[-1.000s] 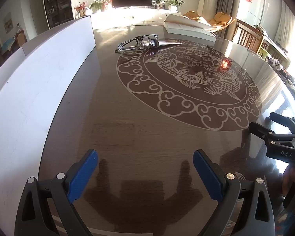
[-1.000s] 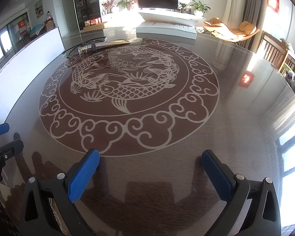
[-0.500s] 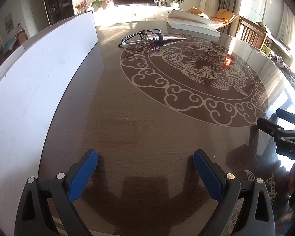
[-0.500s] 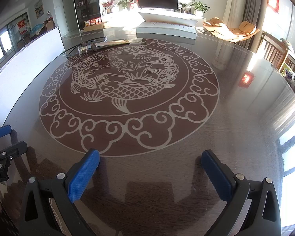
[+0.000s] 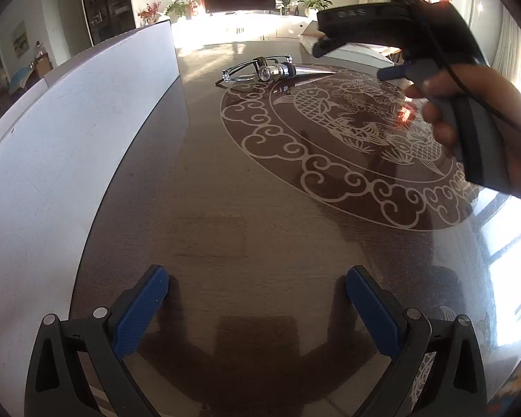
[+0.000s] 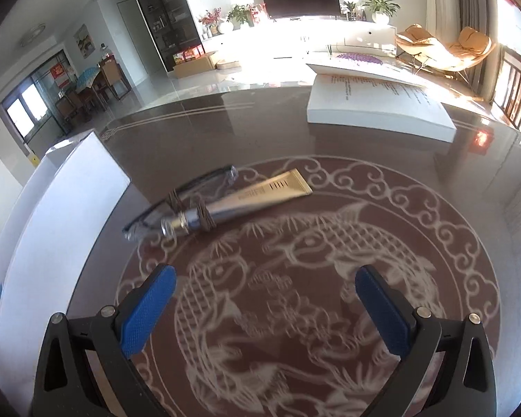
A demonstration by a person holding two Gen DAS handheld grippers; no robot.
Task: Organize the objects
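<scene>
At the far left of the worktop [image 6: 382, 180], beside the white box [image 6: 62, 208], a gold cosmetic tube [image 6: 246, 199] is lying across a pair of eyeglasses [image 6: 187, 194], the 2 touching; the right tongs [image 6: 260, 299] are now hanging open and empty just short of them, having swept forward from the near edge within the last second, so the tube is sitting close ahead between the blue pads [image 6: 146, 309]; the left tongs [image 5: 257, 309] are staying back over bare worktop, open and holding nothing; an open book [image 6: 375, 104] is resting farther off; judging by this advance, picking up the tube is likely the first sorting step.
</scene>
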